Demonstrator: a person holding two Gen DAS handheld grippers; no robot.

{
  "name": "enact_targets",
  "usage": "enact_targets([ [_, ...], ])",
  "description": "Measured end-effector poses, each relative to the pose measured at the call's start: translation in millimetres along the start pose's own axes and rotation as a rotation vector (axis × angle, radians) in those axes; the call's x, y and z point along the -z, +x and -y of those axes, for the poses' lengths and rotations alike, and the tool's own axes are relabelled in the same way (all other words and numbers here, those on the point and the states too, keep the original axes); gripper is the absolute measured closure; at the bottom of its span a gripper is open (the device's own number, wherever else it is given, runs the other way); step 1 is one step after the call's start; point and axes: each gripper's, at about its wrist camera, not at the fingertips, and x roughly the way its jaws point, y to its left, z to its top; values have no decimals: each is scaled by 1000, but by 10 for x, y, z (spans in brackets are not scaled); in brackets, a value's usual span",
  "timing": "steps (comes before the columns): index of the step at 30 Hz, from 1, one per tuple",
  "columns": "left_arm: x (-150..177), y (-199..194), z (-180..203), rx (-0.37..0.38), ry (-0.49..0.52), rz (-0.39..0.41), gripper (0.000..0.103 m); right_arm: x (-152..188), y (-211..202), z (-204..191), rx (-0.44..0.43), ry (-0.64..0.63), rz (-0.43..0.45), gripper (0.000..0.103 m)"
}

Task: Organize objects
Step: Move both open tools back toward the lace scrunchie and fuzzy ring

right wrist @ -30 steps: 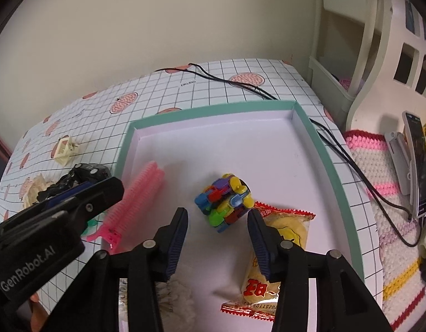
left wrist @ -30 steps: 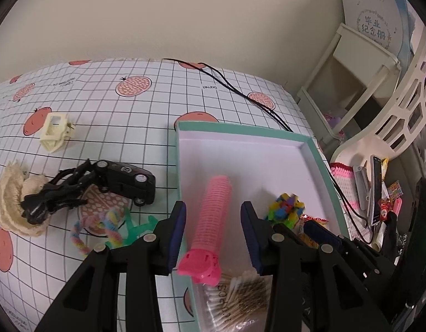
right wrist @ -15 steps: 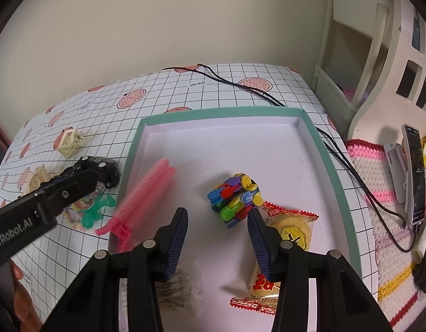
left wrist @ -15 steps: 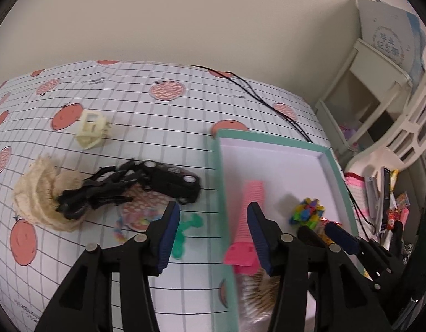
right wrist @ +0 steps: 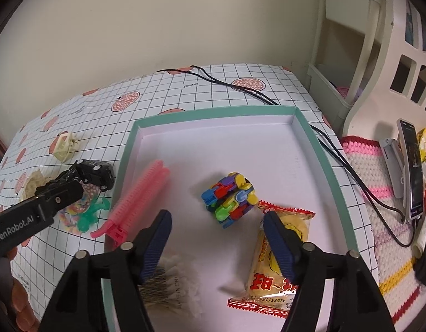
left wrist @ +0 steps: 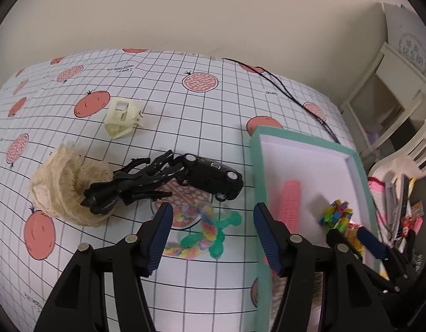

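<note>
Sitting sorted in the box: curler, puzzle, snack. Waiting outside: car, rope. Both claws, left and right, opening, grasping nothing.

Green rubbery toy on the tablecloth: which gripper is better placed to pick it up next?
Left. The left gripper, jaws opening and empty, frames the green toy outside the tray. The right gripper, also opening and empty, hangs over the tray by the colourful block toy.
</note>
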Motion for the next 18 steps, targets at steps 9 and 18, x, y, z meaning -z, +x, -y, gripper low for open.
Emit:
enact_targets([
  [9, -12, -3, -49, -29, 5, 9, 22, 9, -5, 71, 8, 32, 12, 3],
  [18, -9, -13, -73, -65, 12, 35, 16, 13, -6, 61, 15, 28, 22, 0],
])
